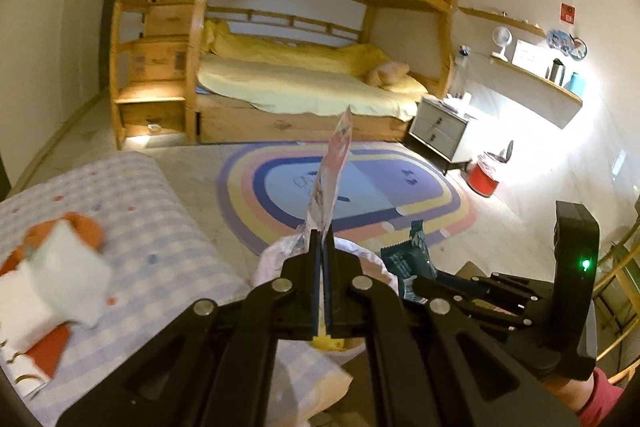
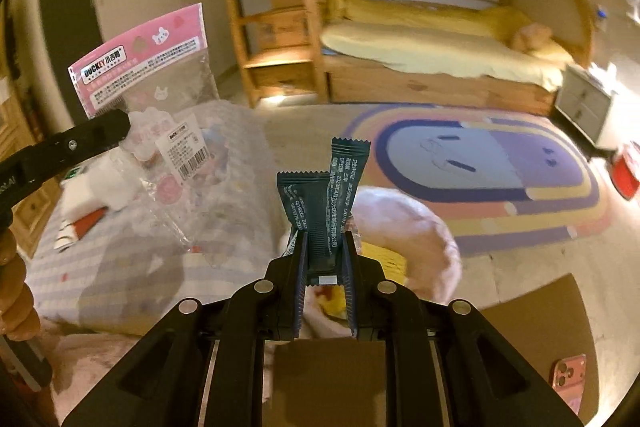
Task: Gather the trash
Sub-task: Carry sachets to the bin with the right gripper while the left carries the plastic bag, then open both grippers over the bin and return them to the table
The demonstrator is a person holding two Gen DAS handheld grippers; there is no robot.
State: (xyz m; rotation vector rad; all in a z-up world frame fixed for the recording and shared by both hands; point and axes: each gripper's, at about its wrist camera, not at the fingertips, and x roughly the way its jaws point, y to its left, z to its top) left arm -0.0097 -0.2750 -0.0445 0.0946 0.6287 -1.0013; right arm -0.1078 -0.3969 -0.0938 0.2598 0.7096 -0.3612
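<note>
Right wrist: crinkled dark-teal wrappers [image 2: 320, 211], perhaps two, stand upright.

Left gripper [image 1: 321, 239] clamped on a plastic package [image 1: 332, 171], edge-on in the left view, left of the right gripper [image 2: 325, 247]. Right gripper pinching two sachets [image 2: 324, 203] upright between its pads. Beyond both, a rug [image 1: 360, 187] on the floor; behind it a bunk bed [image 1: 296, 83]. Nightstand [image 1: 438, 129] right of the bed, bin [image 1: 486, 175] before it. Checked bedding [image 1: 140, 227] at left.
</note>
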